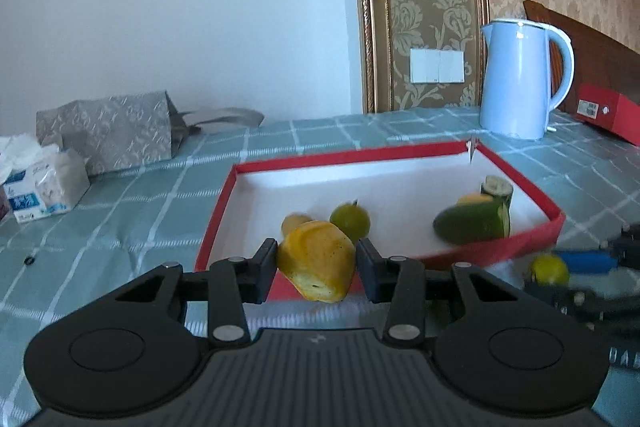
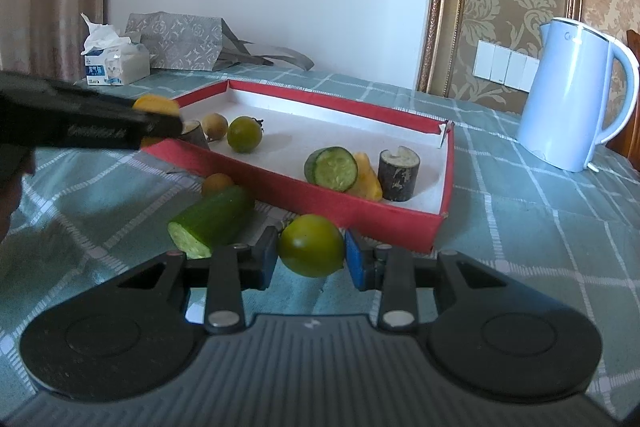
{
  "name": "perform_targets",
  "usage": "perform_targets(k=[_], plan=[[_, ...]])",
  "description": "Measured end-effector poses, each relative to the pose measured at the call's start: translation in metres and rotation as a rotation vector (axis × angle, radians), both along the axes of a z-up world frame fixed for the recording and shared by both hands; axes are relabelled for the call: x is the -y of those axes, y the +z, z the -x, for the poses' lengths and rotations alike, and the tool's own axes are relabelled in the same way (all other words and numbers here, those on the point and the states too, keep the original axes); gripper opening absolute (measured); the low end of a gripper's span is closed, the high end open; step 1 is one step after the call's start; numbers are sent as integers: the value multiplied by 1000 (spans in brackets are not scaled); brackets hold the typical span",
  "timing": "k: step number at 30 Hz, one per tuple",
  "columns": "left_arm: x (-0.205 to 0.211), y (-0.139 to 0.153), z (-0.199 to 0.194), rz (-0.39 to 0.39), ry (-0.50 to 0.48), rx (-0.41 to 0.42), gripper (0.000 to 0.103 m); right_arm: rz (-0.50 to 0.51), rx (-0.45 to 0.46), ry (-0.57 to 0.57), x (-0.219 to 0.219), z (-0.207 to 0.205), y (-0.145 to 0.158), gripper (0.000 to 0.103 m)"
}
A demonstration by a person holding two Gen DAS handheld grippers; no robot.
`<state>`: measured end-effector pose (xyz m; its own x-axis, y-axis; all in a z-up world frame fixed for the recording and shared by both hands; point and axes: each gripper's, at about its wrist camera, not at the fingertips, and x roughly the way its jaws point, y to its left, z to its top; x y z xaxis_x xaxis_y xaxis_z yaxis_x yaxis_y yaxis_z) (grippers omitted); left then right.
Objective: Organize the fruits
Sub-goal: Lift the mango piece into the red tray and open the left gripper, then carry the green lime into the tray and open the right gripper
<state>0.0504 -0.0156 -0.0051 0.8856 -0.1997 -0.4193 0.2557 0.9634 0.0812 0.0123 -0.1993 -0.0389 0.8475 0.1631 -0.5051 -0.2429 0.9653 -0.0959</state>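
The left gripper [image 1: 317, 267] is clamped on a yellow fruit piece [image 1: 316, 261], held at the near wall of the red tray [image 1: 400, 151]. The right gripper [image 2: 311, 254] is clamped on a green tomato [image 2: 311, 245], just outside the tray's near wall above the checked tablecloth [image 2: 520, 227].

I see soft, even daylight and faint shadows; fisheye bending darkens the corners, and the neighbouring claw smears with blur.

Right gripper [image 1: 592, 267] blurred, edge-cropped.
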Motion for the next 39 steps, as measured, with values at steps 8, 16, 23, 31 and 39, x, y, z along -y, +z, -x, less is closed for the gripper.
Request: perform_targets(k=[8, 16, 23, 31, 39], plan=[[32, 14, -41, -33, -21, 20, 41, -4, -15, -2, 1, -2, -1, 34], [68, 5, -93, -53, -32, -52, 41, -6, -29, 0, 2, -5, -1, 34], [81, -14, -117, -93, -5, -117, 43, -9, -44, 2, 1, -8, -2, 34], [63, -19, -121, -78, 68, -148, 64, -7, -46, 4, 1, -9, -2, 34], [40, -4, -84, -29, 116, -49, 83, -3, -51, 0, 2, -11, -3, 34]])
